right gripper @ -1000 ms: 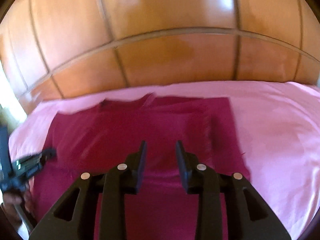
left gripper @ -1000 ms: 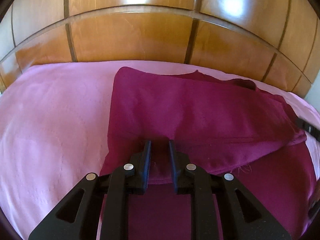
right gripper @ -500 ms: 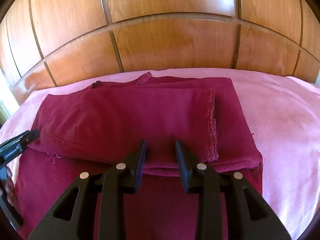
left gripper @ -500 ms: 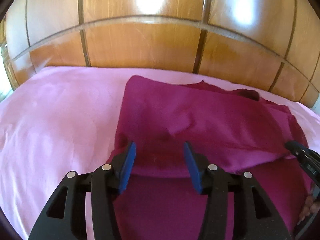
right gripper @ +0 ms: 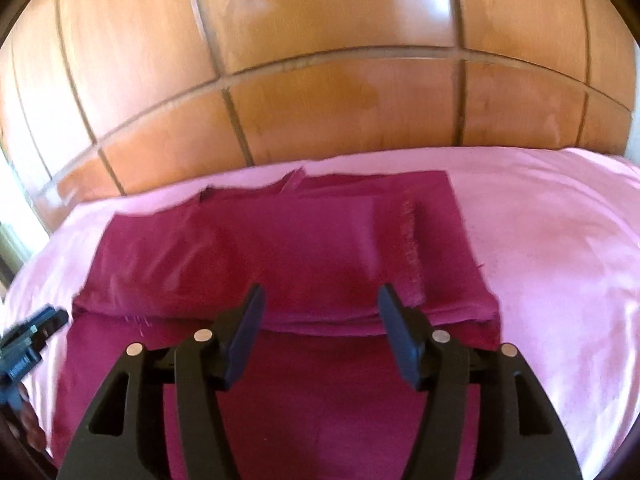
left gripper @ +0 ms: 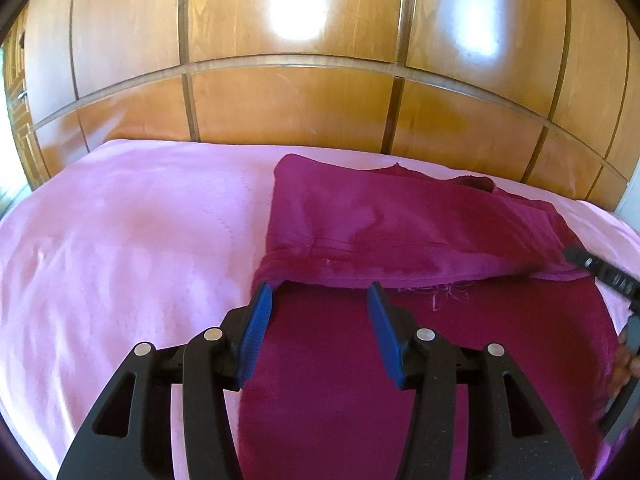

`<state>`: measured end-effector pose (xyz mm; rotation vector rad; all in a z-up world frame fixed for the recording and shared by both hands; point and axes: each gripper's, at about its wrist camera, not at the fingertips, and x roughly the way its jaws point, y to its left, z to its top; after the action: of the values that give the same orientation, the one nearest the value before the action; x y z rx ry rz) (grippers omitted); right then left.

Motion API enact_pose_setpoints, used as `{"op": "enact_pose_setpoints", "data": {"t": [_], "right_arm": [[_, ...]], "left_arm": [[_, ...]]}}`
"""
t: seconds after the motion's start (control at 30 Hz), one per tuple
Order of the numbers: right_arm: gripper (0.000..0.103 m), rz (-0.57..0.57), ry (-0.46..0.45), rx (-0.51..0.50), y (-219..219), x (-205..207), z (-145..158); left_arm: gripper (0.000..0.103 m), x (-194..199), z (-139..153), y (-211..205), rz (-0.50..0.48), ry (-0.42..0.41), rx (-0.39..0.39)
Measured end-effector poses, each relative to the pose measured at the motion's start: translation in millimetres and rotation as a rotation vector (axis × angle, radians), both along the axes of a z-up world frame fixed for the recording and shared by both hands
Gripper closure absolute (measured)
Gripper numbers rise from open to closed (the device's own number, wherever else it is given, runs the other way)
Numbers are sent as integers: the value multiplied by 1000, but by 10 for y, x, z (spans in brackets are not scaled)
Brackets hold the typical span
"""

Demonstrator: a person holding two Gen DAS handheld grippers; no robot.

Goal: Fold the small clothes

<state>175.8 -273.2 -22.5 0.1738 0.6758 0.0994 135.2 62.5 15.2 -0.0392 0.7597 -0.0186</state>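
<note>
A pink sheet (left gripper: 120, 248) covers a bed, and behind the bed stands a shiny brown wooden wall (left gripper: 288, 112) made of big panels with dark lines between them. Bright spots of light shine on the wood. A dark red cloth (left gripper: 400, 224) lies on the sheet near the wall, with its far part folded over toward the front, so a thick folded edge runs across it. Loose threads hang from that edge. The left tongs (left gripper: 318, 294) sit just in front of the fold, their blue pads (left gripper: 260, 312) apart with nothing held between them. The right tongs (right gripper: 320, 296) are opening, and they too hold nothing; the fold lies just past their tips. The right wrist view is blurry, so the cloth's far edge is hard to make out there. Each view shows only a bit of the other tongs at its side edge, and a bit of a hand (left gripper: 624, 364) peeks in at the right edge, mostly cut off.
</note>
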Motion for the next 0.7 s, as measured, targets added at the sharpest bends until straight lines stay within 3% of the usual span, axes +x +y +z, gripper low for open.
{"op": "enact_pose_setpoints", "data": {"t": [0.23, 0.33, 0.43, 0.47, 0.5, 0.53, 0.7], "right_arm": [[46, -78, 14, 54, -343, 332, 155], [51, -109, 62, 69, -428, 591, 106], [59, -90, 121, 86, -420, 826, -14], [66, -84, 133, 82, -400, 863, -49], [83, -72, 152, 60, -350, 913, -98], [93, -58, 164, 41, -310, 926, -133], [97, -50, 82, -46, -250, 725, 47]], "left_arm": [[54, 44, -25, 156, 38, -5, -16], [54, 111, -38, 199, 40, -2, -32], [54, 198, -59, 165, 24, -4, -28], [54, 229, -72, 143, 15, 1, -29], [54, 261, -87, 121, 7, 8, -29], [54, 294, -105, 93, -1, 13, -27], [54, 456, -197, 22, -17, 33, -3]]}}
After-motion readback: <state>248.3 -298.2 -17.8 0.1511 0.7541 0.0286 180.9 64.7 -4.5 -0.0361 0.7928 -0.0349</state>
